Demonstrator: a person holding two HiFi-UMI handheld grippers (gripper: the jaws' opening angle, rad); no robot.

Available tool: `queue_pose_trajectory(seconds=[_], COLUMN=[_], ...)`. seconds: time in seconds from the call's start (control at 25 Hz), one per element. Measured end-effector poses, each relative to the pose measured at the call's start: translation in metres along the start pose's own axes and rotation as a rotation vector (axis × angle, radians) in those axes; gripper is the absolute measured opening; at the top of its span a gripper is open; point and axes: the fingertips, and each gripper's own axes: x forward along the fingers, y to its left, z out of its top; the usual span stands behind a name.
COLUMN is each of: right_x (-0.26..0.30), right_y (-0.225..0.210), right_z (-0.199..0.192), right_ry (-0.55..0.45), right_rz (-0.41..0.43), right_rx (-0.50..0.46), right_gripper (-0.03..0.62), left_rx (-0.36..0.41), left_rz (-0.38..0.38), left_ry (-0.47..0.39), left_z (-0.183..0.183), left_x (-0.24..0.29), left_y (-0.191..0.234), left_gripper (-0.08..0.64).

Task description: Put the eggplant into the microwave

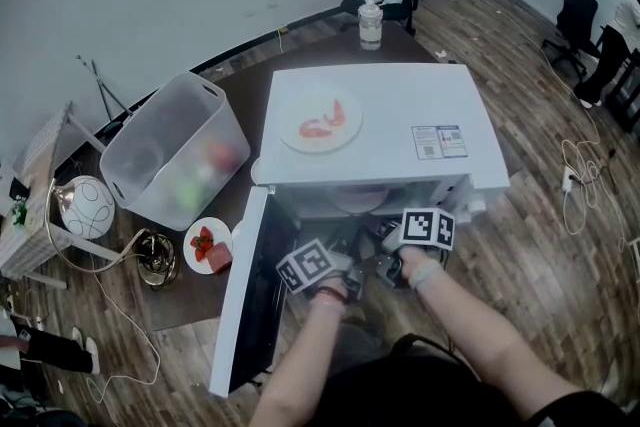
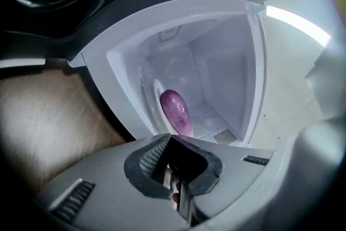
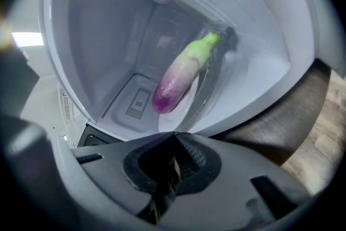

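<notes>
So the eggplant (image 3: 181, 76) is sitting inside the microwave (image 1: 400, 105) already, lying on the glass turntable (image 3: 208, 89) with its purple end pointing out toward the opening and its green stem end pointing at the back wall. Nothing is touching it. The microwave door (image 1: 245, 295) is hanging wide open on the left side. Both grippers are hovering just outside the opening, side by side. The left gripper (image 2: 174, 165) is looking into the cavity with its fingers pressed together and nothing between them, and the right gripper (image 3: 172, 162) is doing the same, fingers closed on nothing, well short of the eggplant. Other containers: on top of the microwave a white plate (image 1: 290, 140) is carrying a reddish-orange thing (image 1: 325, 120) that's looking like a shrimp to me, though it's too small to be sure. To the left of the microwave a clear plastic bin (image 1: 150, 165) is holding some stuff that's showing through the wall as a green blur (image 1: 190, 185) and a red blur (image 1: 222, 155), can't tell what they are. Just in front of the bin a small plate (image 1: 195, 260) is holding a few red pieces (image 1: 203, 242), right beside the open door. Behind the microwave a clear bottle (image 1: 371, 22) is standing upright, contents not readable from here.
</notes>
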Motion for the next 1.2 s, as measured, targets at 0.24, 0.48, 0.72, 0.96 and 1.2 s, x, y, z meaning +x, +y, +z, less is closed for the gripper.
queue_pose_trajectory(seconds=[0.24, 0.48, 0.72, 0.96, 1.2], right_x=[0.001, 0.003, 0.003, 0.004, 0.006], right_y=[-0.001, -0.001, -0.001, 0.0, 0.001], right_z=[0.0, 0.003, 0.003, 0.003, 0.003], right_ry=[-0.002, -0.012, -0.019, -0.018, -0.024], right_rz=[-0.002, -0.006, -0.012, -0.016, -0.014], right_rx=[0.001, -0.019, -0.049, -0.083, -0.099], right_gripper=[0.002, 0.0, 0.0, 0.0, 0.0], left_rx=[0.024, 0.149, 0.316, 0.478, 0.594], left_rz=[-0.013, 0.0, 0.036, 0.071, 0.086], left_ry=[-0.003, 0.008, 0.014, 0.015, 0.02], left_z=[0.001, 0.003, 0.006, 0.009, 0.01], left_x=[0.002, 0.006, 0.009, 0.01, 0.012], left_y=[-0.002, -0.004, -0.004, -0.005, -0.007], left_gripper=[0.0, 0.0, -0.002, -0.002, -0.002])
